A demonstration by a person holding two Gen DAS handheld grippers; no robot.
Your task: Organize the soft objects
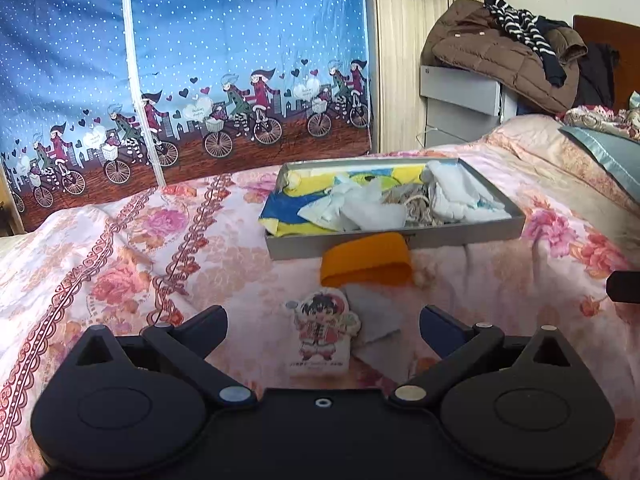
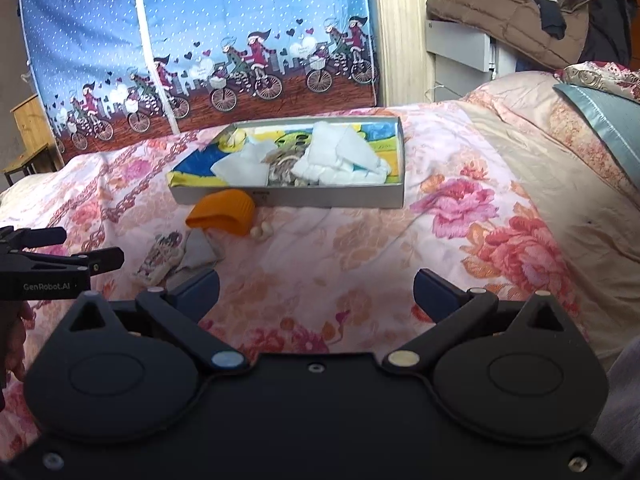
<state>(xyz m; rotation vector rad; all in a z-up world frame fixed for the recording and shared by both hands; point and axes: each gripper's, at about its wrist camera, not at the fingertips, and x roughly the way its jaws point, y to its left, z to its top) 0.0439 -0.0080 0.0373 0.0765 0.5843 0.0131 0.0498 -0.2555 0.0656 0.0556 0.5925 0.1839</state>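
Observation:
A shallow grey tray (image 1: 396, 240) (image 2: 288, 197) lies on the flowered bed, filled with white cloths (image 1: 372, 208) (image 2: 340, 156), a yellow-blue cloth (image 1: 280, 208) and a beige knit piece. In front of it lies an orange band (image 1: 366, 266) (image 2: 222, 214). Nearer are a small cartoon-figure plush (image 1: 322, 328) (image 2: 160, 258) and a grey cloth (image 1: 374, 316) (image 2: 198, 246). My left gripper (image 1: 322, 326) (image 2: 94, 246) stands open, its fingers either side of the plush. My right gripper (image 2: 316, 290) is open over bare bedspread.
A blue fabric wardrobe (image 1: 180, 60) with cyclist print stands behind the bed. A brown coat and striped garment (image 1: 500, 48) are piled on a grey cabinet at the back right. A blue-grey pillow (image 2: 604, 120) lies at the right. A wooden stool (image 2: 28, 136) is far left.

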